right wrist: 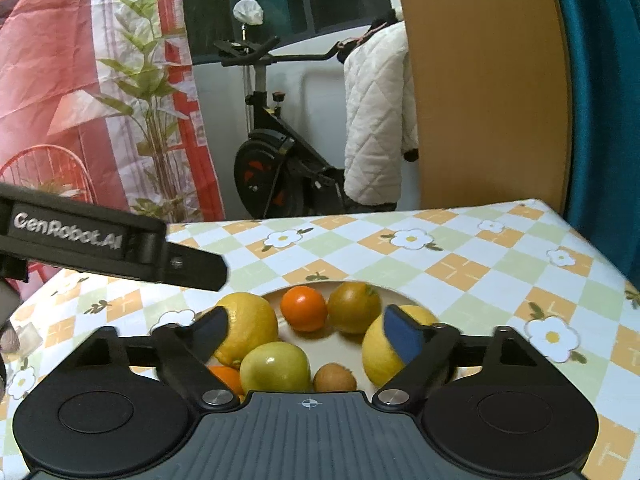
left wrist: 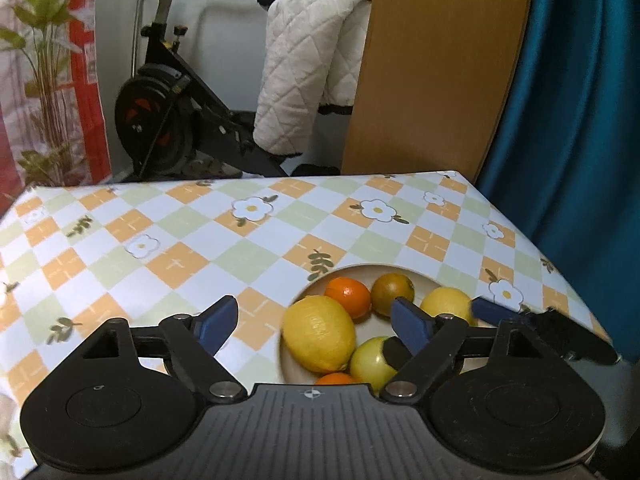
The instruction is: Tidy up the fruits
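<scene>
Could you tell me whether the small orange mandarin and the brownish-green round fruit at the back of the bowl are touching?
Apart. The right wrist view shows a sliver of bowl between the small orange mandarin and the brownish-green round fruit.

Exercise bike (left wrist: 176,112) by a white wall (left wrist: 224,40) — teal curtain (left wrist: 580,120) right.

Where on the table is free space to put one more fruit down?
The checked tablecloth is bare left of the bowl and behind it, up to the table's far edge. A narrower bare strip lies right of the bowl. The bowl itself is crowded with lemons, oranges and an apple.
</scene>
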`<action>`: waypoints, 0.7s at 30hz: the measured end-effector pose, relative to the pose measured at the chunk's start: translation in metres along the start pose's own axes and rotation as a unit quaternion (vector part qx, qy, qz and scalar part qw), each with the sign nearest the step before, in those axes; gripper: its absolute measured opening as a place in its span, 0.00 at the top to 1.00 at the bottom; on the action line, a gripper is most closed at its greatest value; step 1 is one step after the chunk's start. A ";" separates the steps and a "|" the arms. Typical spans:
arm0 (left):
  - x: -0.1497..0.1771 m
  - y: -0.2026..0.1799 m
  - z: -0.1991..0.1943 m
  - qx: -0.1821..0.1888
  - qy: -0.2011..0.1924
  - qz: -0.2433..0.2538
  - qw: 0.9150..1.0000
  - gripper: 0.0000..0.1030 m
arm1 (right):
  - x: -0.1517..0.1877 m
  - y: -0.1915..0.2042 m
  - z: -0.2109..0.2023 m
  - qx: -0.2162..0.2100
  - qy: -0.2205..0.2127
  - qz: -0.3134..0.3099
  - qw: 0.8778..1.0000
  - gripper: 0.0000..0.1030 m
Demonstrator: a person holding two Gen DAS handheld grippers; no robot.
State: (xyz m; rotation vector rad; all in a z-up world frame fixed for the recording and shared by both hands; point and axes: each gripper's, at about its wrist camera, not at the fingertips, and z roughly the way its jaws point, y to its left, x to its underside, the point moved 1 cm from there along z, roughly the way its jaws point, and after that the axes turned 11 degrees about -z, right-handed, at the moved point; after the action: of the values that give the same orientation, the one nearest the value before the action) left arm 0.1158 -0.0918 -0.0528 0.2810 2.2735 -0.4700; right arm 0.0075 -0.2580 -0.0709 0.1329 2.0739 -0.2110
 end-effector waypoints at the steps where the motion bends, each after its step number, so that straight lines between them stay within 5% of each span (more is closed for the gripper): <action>1: 0.001 0.000 -0.003 -0.005 -0.003 0.006 1.000 0.16 | 0.000 0.000 -0.003 0.000 0.000 0.001 1.000 0.08; 3: 0.003 0.000 -0.011 -0.017 -0.011 0.014 1.000 0.16 | -0.001 0.000 -0.009 -0.002 0.005 0.006 1.000 0.01; 12: 0.007 0.020 -0.054 -0.047 -0.053 -0.020 0.997 0.14 | -0.013 0.014 -0.035 -0.003 0.012 -0.007 1.000 0.00; 21: 0.009 0.038 -0.089 -0.122 -0.094 -0.034 0.987 0.12 | -0.029 0.027 -0.052 0.000 0.015 0.000 1.000 0.00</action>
State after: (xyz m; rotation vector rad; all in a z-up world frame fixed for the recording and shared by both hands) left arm 0.0643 -0.0193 -0.0128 0.0333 2.1324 -0.2382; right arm -0.0176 -0.2210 -0.0232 0.1357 2.1045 -0.2099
